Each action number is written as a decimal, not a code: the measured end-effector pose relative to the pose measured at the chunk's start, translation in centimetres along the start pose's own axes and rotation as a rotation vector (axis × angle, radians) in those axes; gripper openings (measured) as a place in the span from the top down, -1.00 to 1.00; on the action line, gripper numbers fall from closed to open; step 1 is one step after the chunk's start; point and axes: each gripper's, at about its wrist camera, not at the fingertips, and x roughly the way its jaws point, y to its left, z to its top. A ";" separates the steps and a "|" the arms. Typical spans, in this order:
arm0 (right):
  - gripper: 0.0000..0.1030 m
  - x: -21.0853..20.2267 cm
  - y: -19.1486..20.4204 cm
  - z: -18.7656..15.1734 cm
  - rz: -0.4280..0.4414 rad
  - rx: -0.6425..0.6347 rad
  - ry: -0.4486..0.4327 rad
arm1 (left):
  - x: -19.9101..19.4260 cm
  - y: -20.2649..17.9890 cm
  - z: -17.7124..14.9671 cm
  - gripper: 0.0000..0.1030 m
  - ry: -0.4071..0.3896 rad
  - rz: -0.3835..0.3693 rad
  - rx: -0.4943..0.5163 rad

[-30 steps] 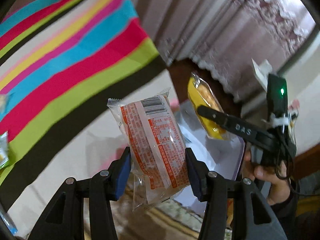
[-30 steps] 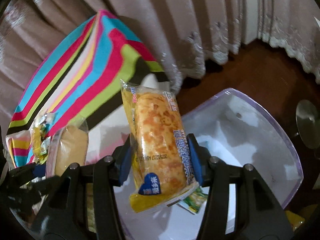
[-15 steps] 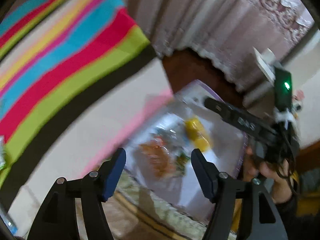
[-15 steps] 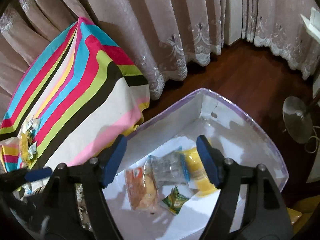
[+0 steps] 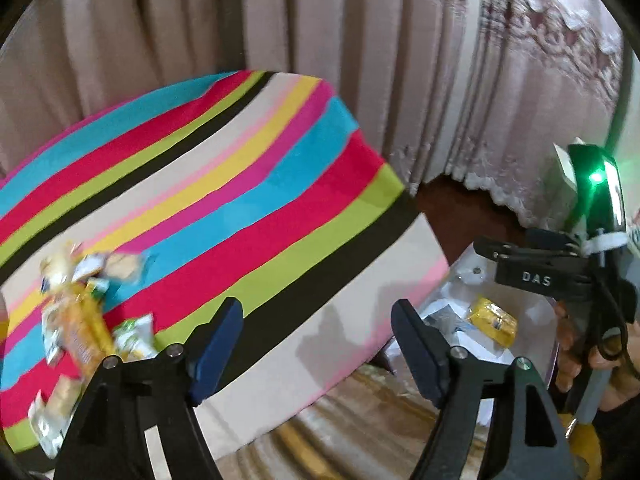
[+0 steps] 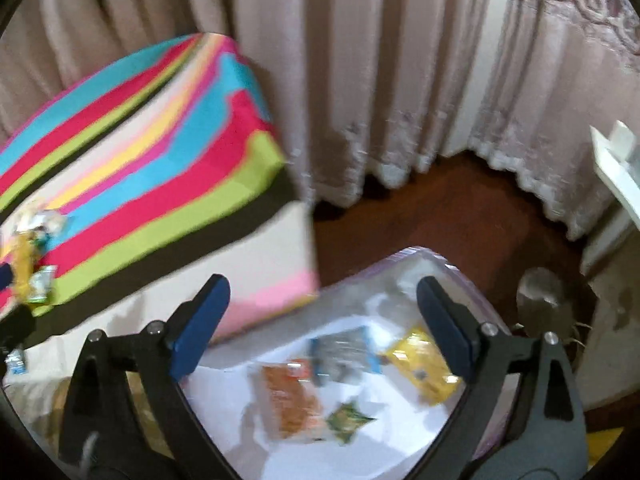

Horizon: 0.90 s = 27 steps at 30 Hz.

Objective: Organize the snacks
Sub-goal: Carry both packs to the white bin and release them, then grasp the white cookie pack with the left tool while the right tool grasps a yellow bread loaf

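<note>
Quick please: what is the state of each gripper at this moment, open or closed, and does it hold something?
Left gripper: jaws opening, nothing between them.
Right gripper: jaws opening, nothing between them.

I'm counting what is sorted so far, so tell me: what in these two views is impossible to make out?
- Heap of snack packets on the striped cloth: left wrist view, motion blur and the picture's edge prevent a count.
- White storage box: right wrist view, near part cut off by the bottom edge and the gripper's frame.
- Print on the orange packet and yellow packet: blurred.
</note>
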 end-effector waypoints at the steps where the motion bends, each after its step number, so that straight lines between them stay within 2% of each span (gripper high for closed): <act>1: -0.85 -0.2 0.6 0.0 0.034 0.003 -0.012 | -0.1 0.7 -0.1 -0.50 -0.001 0.017 -0.024; 3: -0.85 -0.7 2.2 0.2 0.107 0.008 -0.033 | -0.8 1.9 -0.5 -0.50 -0.008 0.041 -0.050; 6: -0.85 -0.5 5.1 0.2 0.184 -0.041 0.005 | -1.8 4.2 -1.4 -0.50 -0.023 0.068 -0.095; 11: -0.85 -0.8 10.1 0.0 0.256 -0.122 0.016 | -3.2 9.5 -3.3 -0.50 -0.022 0.124 -0.249; 14: -0.85 -0.8 12.8 -0.5 0.340 -0.166 0.038 | -4.8 13.0 -4.7 -0.50 -0.032 0.159 -0.339; 20: -0.85 -0.8 18.3 -1.6 0.378 -0.262 0.076 | -7.7 22.3 -10.1 -0.49 0.015 0.283 -0.601; 23: -0.85 -0.8 20.5 -2.0 0.386 -0.306 0.077 | -9.0 27.1 -13.9 -0.37 0.058 0.334 -0.760; 27: -0.85 -0.6 23.2 -2.2 0.409 -0.341 0.095 | -9.3 30.5 -16.8 -0.32 0.100 0.347 -0.868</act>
